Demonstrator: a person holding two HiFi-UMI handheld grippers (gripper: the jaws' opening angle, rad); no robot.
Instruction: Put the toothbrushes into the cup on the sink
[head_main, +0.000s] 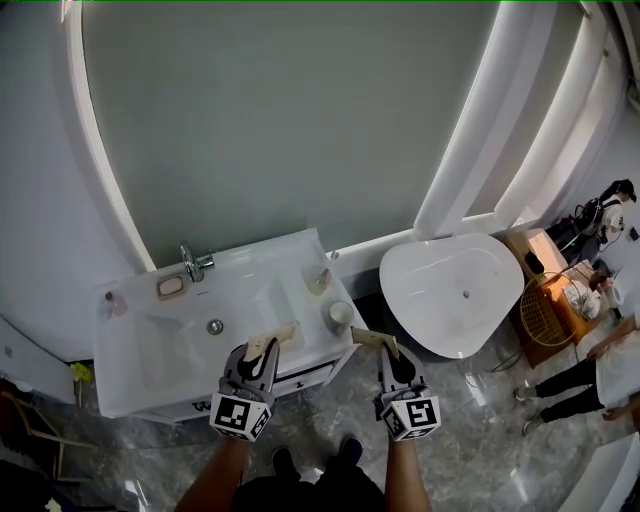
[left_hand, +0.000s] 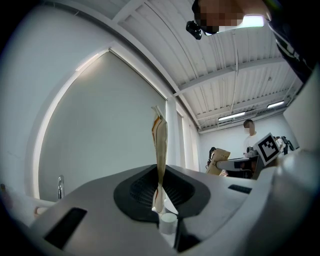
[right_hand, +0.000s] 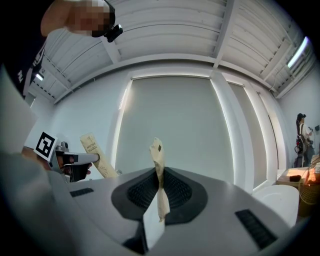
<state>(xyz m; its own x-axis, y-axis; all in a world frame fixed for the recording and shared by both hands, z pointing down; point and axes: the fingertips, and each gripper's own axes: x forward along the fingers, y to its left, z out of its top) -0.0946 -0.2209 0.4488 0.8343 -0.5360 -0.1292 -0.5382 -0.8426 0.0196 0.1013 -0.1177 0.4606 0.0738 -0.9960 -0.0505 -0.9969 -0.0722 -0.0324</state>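
The cup (head_main: 341, 315) stands on the front right corner of the sink (head_main: 130, 385), between 2 wrapped toothbrushes. The left claw (head_main: 264, 352) is clamped on the left toothbrush (head_main: 276, 337) and the right claw (head_main: 390, 356) on the right toothbrush (head_main: 372, 339), each packet lying near level with its tip toward the cup. The right tip looks nearer, and a small container (head_main: 318, 281) behind the cup may crowd it.

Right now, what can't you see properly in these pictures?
- Cup, head view: too small to tell what is inside.
- Left toothbrush, left gripper view: a paper wrapper hides the brush.
- Right toothbrush, right gripper view: wrapped too, and seen edge-on, so its print can't be read.
- Small thing at the left end of the sink, head view: too small to name.
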